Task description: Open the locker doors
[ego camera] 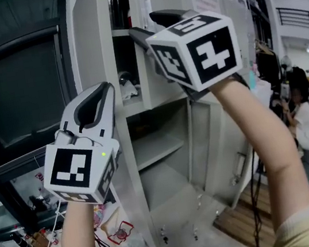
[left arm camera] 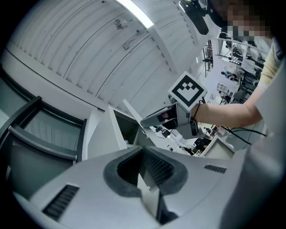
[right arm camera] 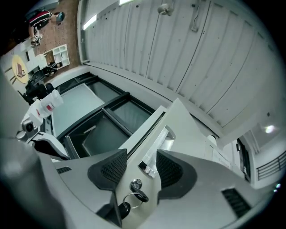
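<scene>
A white locker (ego camera: 88, 20) stands ahead with its upper door (ego camera: 154, 85) and lower door (ego camera: 216, 145) both swung out. My right gripper (ego camera: 142, 26) is raised to the upper door's free edge. In the right gripper view the door edge (right arm camera: 178, 129), with its lock and hanging key (right arm camera: 135, 185), lies between the spread jaws of the right gripper (right arm camera: 142, 156), and the pads do not press on it. My left gripper (ego camera: 103, 90) is held up lower left, before the locker's left post. Its jaws meet at the tips with nothing in them, and the left gripper view shows the same left gripper (left arm camera: 143, 154).
Small items sit on the upper shelf (ego camera: 127, 86); the lower shelf (ego camera: 155, 149) is bare. A dark window frame (ego camera: 16, 95) fills the left. Cables and clutter (ego camera: 119, 233) lie on the floor at lower left. A person (ego camera: 302, 120) sits at the right.
</scene>
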Demonstrator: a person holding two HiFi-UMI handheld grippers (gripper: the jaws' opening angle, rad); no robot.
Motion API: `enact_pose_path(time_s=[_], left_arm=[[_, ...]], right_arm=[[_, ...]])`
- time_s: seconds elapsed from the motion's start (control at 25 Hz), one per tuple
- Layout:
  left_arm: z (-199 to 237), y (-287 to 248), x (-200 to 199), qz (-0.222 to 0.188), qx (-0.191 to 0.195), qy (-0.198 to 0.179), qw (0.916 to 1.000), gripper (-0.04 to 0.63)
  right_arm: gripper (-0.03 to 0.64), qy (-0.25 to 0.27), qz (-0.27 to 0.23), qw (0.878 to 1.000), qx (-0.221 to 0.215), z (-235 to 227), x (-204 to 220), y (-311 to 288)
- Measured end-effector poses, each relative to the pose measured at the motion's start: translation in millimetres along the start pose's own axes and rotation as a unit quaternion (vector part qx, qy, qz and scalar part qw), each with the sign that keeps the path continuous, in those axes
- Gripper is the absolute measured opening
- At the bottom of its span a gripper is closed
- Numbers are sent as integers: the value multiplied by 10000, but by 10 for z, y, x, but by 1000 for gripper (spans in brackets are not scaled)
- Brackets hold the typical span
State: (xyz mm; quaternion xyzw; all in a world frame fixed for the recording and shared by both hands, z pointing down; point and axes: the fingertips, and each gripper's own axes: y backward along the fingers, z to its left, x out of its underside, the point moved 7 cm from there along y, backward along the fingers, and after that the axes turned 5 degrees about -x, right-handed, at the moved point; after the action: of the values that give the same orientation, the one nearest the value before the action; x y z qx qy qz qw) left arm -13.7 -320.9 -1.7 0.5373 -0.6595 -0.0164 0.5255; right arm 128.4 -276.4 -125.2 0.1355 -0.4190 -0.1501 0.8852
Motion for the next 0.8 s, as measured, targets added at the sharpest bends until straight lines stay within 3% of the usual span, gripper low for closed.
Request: enact_pose_path(time_s=[0.36,0.8], left_arm=[[-292,-203,36,-77,400,301,9987,5],[-786,-444,-139,-384,874,480,9943,5]], right_arm=[[186,81,-126,9998,142,-177,5,413],[184,373,-170,9972,629,-500,74,1040]])
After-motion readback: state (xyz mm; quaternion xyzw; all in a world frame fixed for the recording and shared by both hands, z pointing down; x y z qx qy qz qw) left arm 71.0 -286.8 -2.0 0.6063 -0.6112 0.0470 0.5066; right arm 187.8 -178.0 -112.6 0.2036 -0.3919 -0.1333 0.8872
